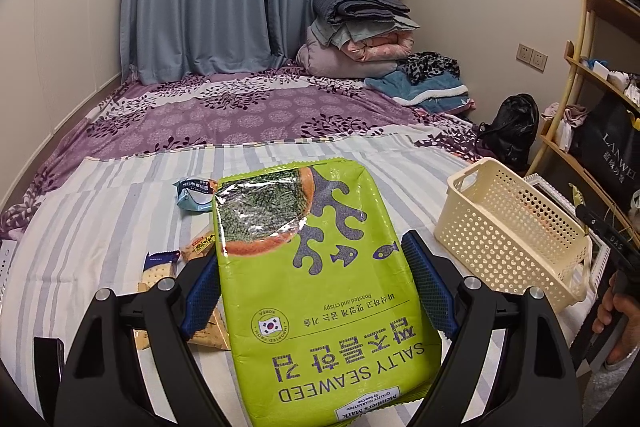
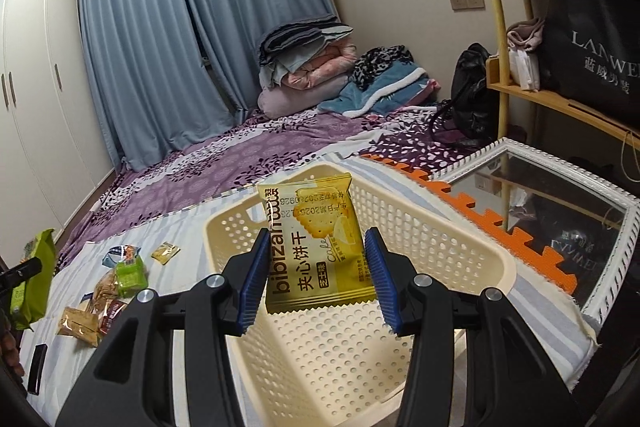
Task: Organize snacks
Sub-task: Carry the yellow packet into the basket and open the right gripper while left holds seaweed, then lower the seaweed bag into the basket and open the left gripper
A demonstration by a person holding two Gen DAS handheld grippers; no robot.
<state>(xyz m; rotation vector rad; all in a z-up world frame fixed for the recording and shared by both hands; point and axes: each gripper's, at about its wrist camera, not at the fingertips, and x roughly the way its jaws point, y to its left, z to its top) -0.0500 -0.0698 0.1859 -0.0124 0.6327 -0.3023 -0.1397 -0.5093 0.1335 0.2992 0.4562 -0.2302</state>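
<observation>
My left gripper [image 1: 316, 283] is shut on a large green salty seaweed bag [image 1: 320, 279] and holds it above the striped cloth. A cream perforated basket [image 1: 516, 231] stands to its right. My right gripper [image 2: 316, 273] is shut on a yellow sandwich biscuit packet [image 2: 316, 247] and holds it over the basket [image 2: 452, 239], whose inside shows only bare floor. Several small snack packets [image 2: 112, 283] lie on the cloth to the left; some show beside the seaweed bag in the left wrist view [image 1: 192, 195]. The seaweed bag also shows at the far left [image 2: 32, 279].
A white-framed mirror [image 2: 560, 195] and an orange foam mat [image 2: 480, 211] lie right of the basket. A wooden shelf [image 2: 560, 103] with a black bag stands at the right. Folded bedding [image 1: 356, 35] is piled at the bed's far end. A black phone [image 2: 37, 367] lies front left.
</observation>
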